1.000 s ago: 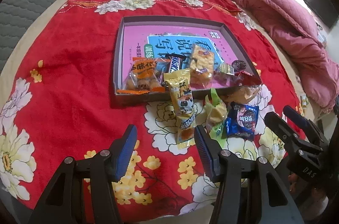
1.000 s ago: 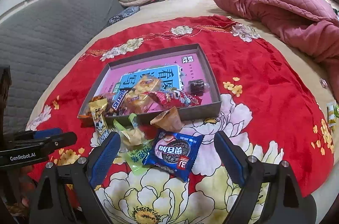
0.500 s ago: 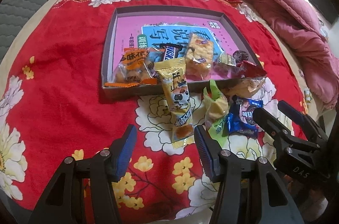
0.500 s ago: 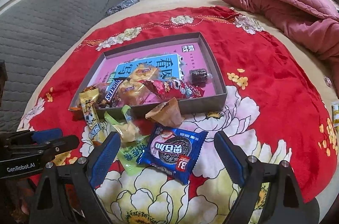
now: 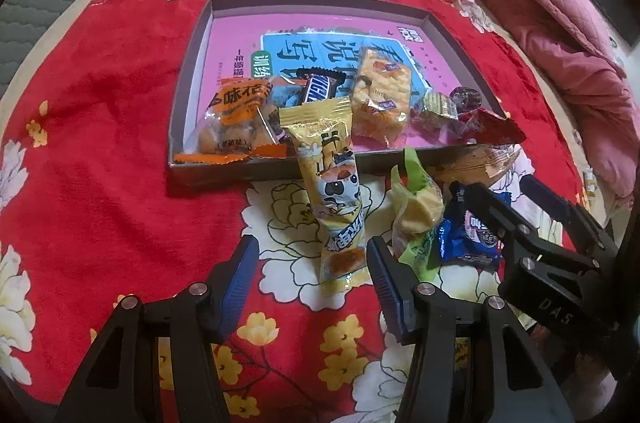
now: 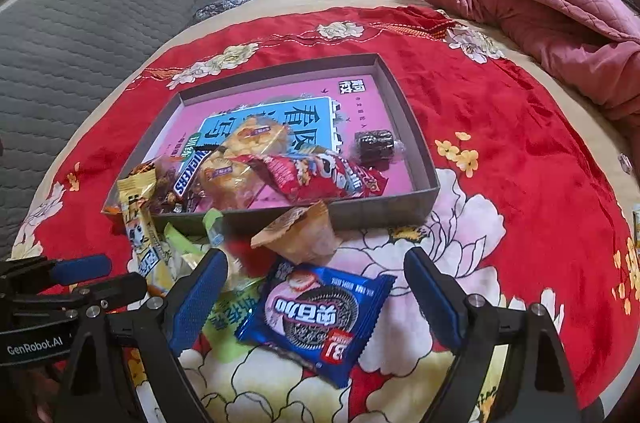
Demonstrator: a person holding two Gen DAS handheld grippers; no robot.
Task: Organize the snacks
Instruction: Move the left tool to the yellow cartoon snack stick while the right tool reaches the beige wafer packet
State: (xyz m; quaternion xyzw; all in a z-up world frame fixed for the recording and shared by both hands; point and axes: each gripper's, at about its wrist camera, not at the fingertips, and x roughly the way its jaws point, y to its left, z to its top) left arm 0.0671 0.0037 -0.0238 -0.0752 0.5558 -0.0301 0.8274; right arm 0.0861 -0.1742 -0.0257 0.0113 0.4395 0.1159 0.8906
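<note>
Two claws hang low over a bed spread with a red floral blanket (image 6: 500,111), both spread wide and gripping nothing. The largest thing on it is a shallow grey box (image 6: 416,139) with a pink printed floor, sitting at twelve o'clock from both claws and already holding a heap of snacks along its near wall. Four packets lie outside it on the blanket, near that wall. The long yellow packet (image 5: 332,199) leans over the box's near edge, its lower end at twelve o'clock between the fingers of the left claw (image 5: 308,275). The blue cookie packet (image 6: 316,311) lies flat between the fingers of the right claw (image 6: 316,295). A green-wrapped snack (image 5: 416,207) sits between those two packets, and a tan wrapper (image 6: 300,231) rests against the box wall at twelve o'clock from the blue packet. The step in hand looks like gathering the strays; next, each claw likely needs to drop, pinch its packet, and lift it over the wall.
</note>
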